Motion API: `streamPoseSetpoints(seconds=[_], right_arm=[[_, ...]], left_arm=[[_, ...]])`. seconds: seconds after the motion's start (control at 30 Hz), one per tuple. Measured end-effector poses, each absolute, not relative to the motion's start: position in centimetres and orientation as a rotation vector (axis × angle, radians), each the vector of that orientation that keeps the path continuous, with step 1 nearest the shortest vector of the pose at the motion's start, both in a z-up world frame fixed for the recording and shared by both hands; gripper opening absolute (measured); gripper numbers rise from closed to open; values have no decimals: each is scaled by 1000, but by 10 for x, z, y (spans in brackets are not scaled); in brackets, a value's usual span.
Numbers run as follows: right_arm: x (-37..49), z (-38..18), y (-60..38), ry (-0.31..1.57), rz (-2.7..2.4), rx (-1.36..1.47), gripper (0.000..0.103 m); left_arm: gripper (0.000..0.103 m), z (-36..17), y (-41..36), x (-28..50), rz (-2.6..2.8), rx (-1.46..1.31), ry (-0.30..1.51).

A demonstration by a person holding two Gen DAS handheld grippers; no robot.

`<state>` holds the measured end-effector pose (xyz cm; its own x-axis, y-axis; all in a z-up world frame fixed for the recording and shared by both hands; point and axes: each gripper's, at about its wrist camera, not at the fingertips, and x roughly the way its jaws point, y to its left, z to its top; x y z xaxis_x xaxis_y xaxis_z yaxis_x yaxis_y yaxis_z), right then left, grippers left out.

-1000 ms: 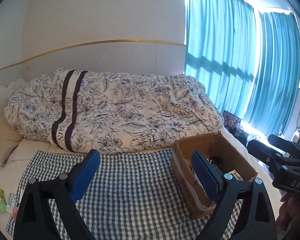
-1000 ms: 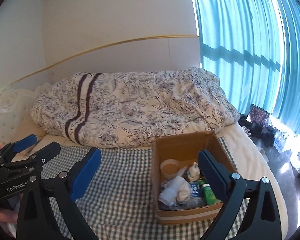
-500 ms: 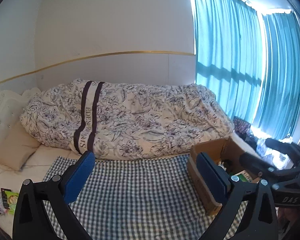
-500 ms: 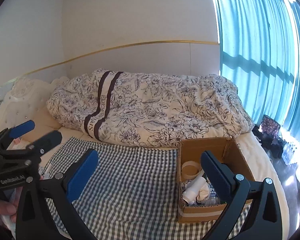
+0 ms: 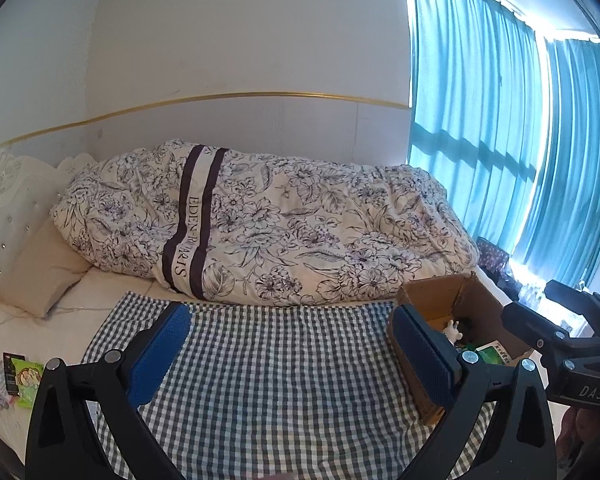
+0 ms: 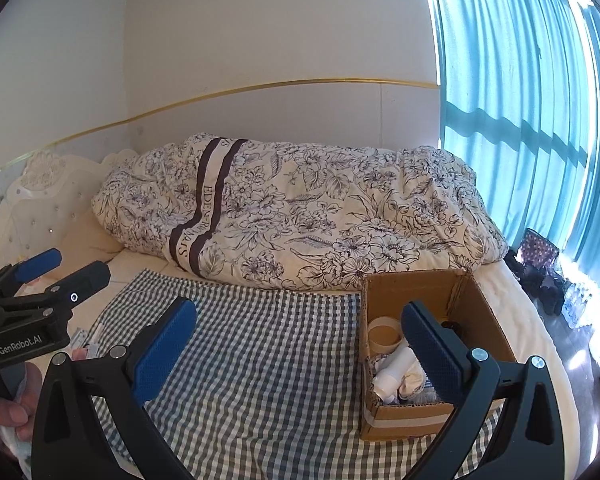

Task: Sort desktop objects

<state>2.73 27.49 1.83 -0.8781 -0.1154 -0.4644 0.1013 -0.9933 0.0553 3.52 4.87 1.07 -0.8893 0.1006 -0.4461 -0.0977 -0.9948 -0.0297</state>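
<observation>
A brown cardboard box [image 6: 480, 312] stands at the right edge of a checked cloth [image 6: 268, 352] on a bed. Inside it lie a tape roll [image 6: 384, 334], a white bottle [image 6: 394, 372] and other small items. In the left wrist view the same box [image 5: 432, 300] shows a small white figure [image 5: 453, 329] and a green packet [image 5: 494, 353]. My left gripper [image 5: 292, 352] hovers open over the checked cloth [image 5: 284, 376], holding nothing. My right gripper [image 6: 300, 348] is open too, its right finger in front of the box. Each gripper also shows in the other view: right gripper [image 5: 572, 332], left gripper [image 6: 44, 276].
A rolled floral duvet [image 5: 260, 224] fills the far side of the bed, with a beige pillow [image 5: 44, 264] at the left. Small packets [image 5: 16, 376] lie on the sheet at the left. Teal curtains [image 5: 500, 140] hang at the right. A hand [image 6: 8, 412] grips the left tool.
Both grippers have pulled back and turned left, so the box sits further right and smaller in view. Their jaws stay open and empty.
</observation>
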Motion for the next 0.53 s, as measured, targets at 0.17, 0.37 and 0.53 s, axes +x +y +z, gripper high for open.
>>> streamPoseSetpoints(seconds=[0.17,0.37,0.53], right_arm=[[26,15,270,-47,-2934,739,103],[25,8,267,-56,-2927,757,103],[24,5,265,-64,-2922,765,103]], left_arm=[[103,7,45,34,2955,-707,-12],[103,2,39,32,2948,-726,-24],[103,0,35,32,2947,-729,-40]])
